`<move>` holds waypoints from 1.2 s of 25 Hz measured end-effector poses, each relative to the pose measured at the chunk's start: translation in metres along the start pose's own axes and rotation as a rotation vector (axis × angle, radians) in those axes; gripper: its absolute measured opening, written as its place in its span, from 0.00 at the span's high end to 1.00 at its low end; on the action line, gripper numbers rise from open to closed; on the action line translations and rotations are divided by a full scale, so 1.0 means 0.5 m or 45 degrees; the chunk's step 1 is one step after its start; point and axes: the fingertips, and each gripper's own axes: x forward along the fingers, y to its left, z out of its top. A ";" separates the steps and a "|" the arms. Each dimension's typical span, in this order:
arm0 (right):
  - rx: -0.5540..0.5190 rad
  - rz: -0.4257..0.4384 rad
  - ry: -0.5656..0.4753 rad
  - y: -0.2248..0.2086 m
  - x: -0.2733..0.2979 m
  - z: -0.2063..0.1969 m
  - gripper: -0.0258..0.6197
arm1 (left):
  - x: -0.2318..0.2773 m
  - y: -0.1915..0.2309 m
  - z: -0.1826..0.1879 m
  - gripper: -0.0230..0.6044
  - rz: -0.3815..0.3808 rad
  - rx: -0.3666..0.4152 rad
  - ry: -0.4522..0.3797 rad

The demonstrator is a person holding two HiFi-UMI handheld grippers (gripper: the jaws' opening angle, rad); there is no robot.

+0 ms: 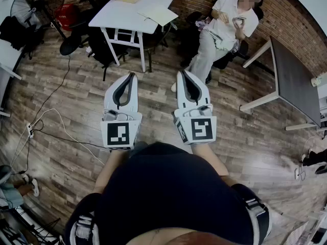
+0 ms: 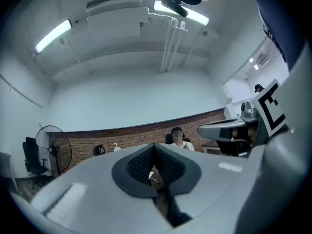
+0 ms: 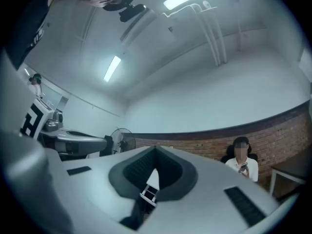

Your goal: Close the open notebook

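Dark shirt point(image 1: 168, 188) at bottom. Above it, white left gripper point(image 1: 131, 76) and white right gripper point(image 1: 182, 74), both clenched, empty. Open white paper notebook point(image 1: 159, 14) on white table point(image 1: 116, 15), upper centre, well apart ahead; neither gripper clearly nearer.

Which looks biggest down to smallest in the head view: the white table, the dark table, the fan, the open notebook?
1. the white table and the dark table: about alike, and the wide lens makes ranking them unsure.
2. the fan.
3. the open notebook, clearly smallest.
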 end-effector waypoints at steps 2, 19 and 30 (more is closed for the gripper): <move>0.020 -0.012 0.002 -0.011 -0.002 -0.004 0.94 | 0.007 -0.007 0.004 0.95 -0.006 0.015 0.011; 0.085 0.022 0.035 -0.044 0.040 -0.049 0.94 | 0.065 -0.008 -0.027 0.95 0.003 0.003 0.054; 0.069 0.017 0.091 -0.049 0.231 -0.115 0.85 | 0.208 0.124 -0.097 0.95 -0.016 -0.050 0.054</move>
